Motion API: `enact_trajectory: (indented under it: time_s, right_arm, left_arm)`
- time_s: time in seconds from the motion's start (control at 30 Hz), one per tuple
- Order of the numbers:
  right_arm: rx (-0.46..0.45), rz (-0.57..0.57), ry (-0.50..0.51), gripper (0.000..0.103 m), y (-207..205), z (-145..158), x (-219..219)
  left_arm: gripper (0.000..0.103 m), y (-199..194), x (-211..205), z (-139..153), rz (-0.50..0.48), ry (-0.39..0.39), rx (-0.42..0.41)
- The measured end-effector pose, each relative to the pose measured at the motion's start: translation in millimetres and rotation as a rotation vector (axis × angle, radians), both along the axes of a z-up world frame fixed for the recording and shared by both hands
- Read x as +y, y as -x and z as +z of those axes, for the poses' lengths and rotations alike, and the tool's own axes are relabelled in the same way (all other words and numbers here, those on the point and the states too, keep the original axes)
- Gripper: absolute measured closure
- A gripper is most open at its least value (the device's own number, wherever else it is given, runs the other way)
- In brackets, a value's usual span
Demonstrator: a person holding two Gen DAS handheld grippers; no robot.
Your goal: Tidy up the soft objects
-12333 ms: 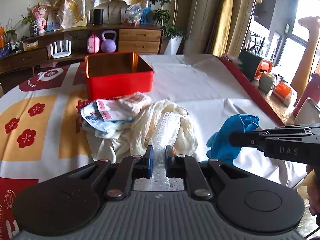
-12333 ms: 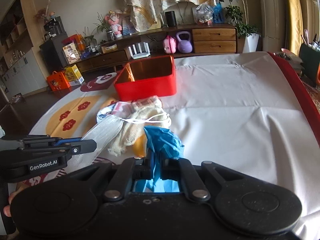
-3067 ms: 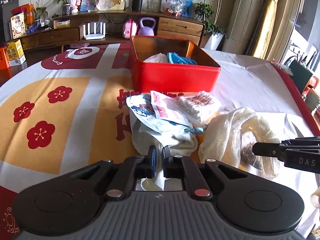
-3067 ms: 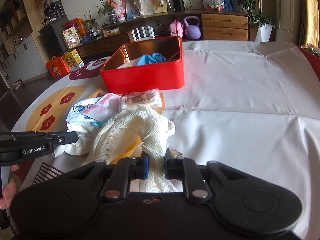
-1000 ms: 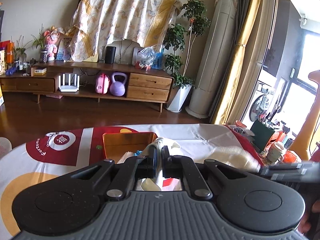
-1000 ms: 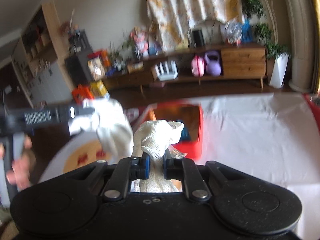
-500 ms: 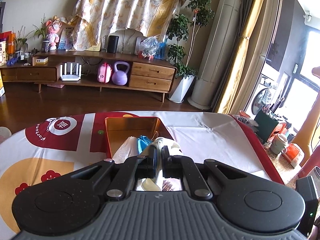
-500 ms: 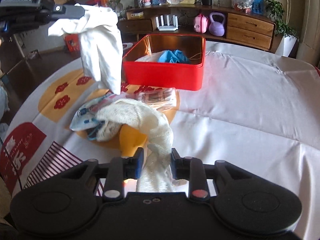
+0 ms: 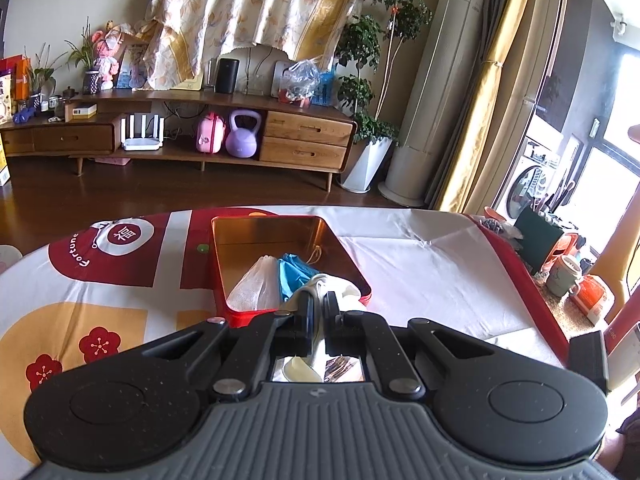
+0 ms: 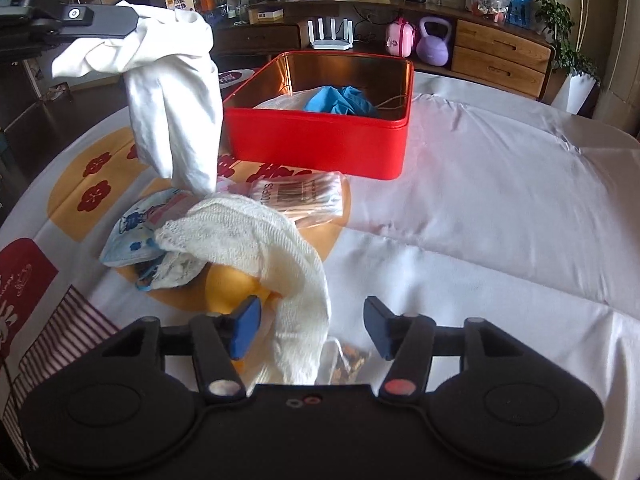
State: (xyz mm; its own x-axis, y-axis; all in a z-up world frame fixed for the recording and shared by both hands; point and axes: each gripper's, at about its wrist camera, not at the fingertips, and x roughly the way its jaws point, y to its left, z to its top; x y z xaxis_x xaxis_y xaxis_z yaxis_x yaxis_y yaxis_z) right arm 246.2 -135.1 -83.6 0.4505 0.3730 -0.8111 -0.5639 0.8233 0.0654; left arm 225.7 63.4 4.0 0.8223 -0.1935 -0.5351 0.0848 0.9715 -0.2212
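The left fingers (image 10: pixel 120 26) are clenching a white cloth (image 10: pixel 176 92), hanging it just short of the red tin (image 10: pixel 316 144). The right fingers (image 10: pixel 312 328) are opening around loose gauze (image 10: pixel 260 236) lying mid-counter. Best carry the cloth fully over the tin's rim before releasing.

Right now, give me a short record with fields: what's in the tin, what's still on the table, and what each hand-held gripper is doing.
tin: red tin, holding blue cloth and white mesh cloth
table: gauze cloth, cotton swab pack, printed mask
left hand-held gripper: shut on white cloth, held in the air
right hand-held gripper: jaws opening, gauze cloth between them
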Motion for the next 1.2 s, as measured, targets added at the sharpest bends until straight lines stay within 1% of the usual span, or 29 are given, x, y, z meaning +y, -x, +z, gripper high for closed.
enact_trajectory:
  time_s: [0.1, 0.17, 0.2, 0.27, 0.37, 0.53, 0.63, 0.8, 0.9, 1.03, 1.2]
  right_arm:
    - [-0.014, 0.013, 0.001, 0.051, -9, 1, 7]
    - [0.0, 0.029, -0.011, 0.065, -14, 1, 10]
    - [0.013, 0.034, -0.019, 0.067, -15, 0, 11]
    - [0.025, 0.048, -0.021, 0.083, -14, -1, 12]
    - [0.016, 0.047, -0.03, 0.095, -10, 1, 10]
    - [-0.013, 0.025, -0.089, 0.098, 3, 24, -2]
    - [-0.048, 0.014, -0.125, 0.098, 13, 45, -8]
    - [-0.099, -0.037, -0.19, 0.099, 23, 83, -20]
    - [-0.124, -0.058, -0.223, 0.099, 23, 106, -26]
    - [-0.164, -0.075, -0.244, 0.099, 18, 134, -27]
    - [-0.206, -0.092, -0.244, 0.099, 2, 155, -24]
  left_arm:
    - [0.098, -1, 0, -3, 0.0, -0.001, 0.005]
    - [0.098, -1, 0, -5, -0.001, 0.0, 0.01]
    - [0.098, -2, -1, -5, -0.001, -0.001, 0.013]
    - [0.098, -2, -1, -7, -0.003, -0.001, 0.017]
    - [0.098, -2, -2, -10, -0.006, 0.0, 0.022]
    - [0.098, 1, -4, -9, -0.008, 0.003, 0.025]
    - [0.098, 6, -4, -5, -0.008, 0.007, 0.019]
    - [0.098, 16, -7, 6, -0.009, 0.008, 0.003]
    - [0.098, 21, -10, 16, -0.011, 0.006, -0.015]
    - [0.098, 24, -12, 30, -0.013, 0.003, -0.042]
    - [0.098, 15, -10, 42, -0.002, 0.009, -0.052]
